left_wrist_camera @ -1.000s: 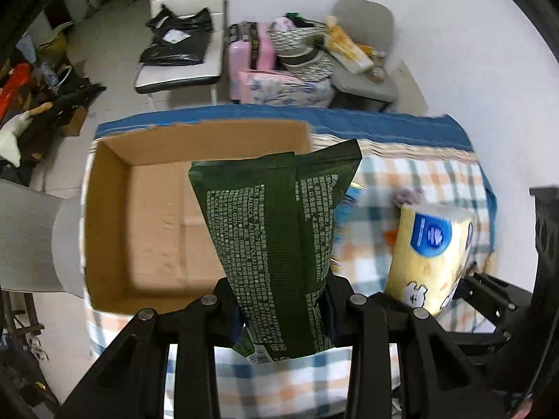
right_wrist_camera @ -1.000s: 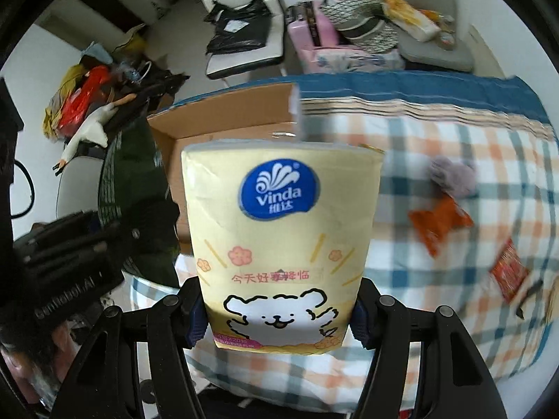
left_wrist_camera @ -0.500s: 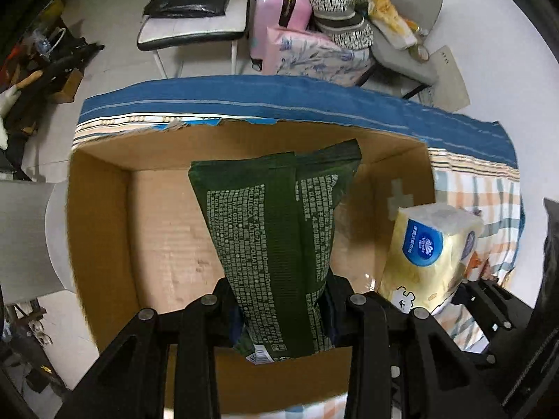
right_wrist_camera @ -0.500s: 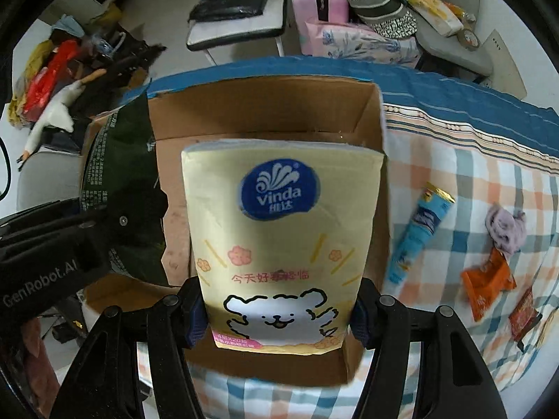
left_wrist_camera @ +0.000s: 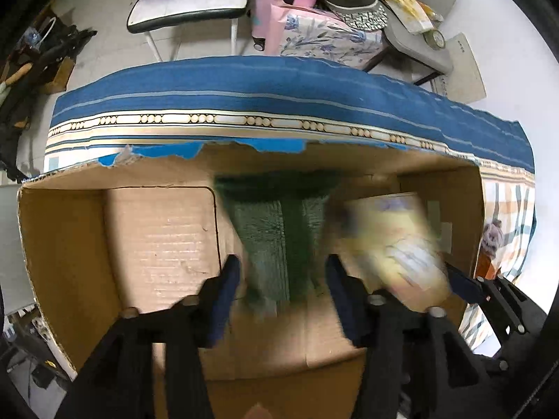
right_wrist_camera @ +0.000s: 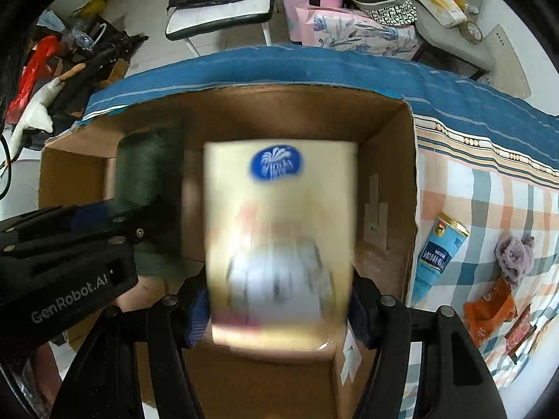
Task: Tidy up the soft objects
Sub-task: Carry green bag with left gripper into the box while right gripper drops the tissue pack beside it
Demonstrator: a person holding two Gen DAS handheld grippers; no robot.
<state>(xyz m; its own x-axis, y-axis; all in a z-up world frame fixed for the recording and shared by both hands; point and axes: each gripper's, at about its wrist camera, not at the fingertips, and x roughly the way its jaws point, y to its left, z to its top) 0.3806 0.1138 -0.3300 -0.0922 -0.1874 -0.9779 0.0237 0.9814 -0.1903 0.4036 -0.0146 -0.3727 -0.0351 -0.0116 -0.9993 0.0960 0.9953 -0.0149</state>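
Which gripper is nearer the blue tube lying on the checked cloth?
Right. The right gripper hangs over the cardboard box beside the blue tube; the left gripper is farther along the box, away from it.

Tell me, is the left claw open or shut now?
Open. The left claw has its fingers spread apart from the blurred green pack, which is inside the cardboard box.
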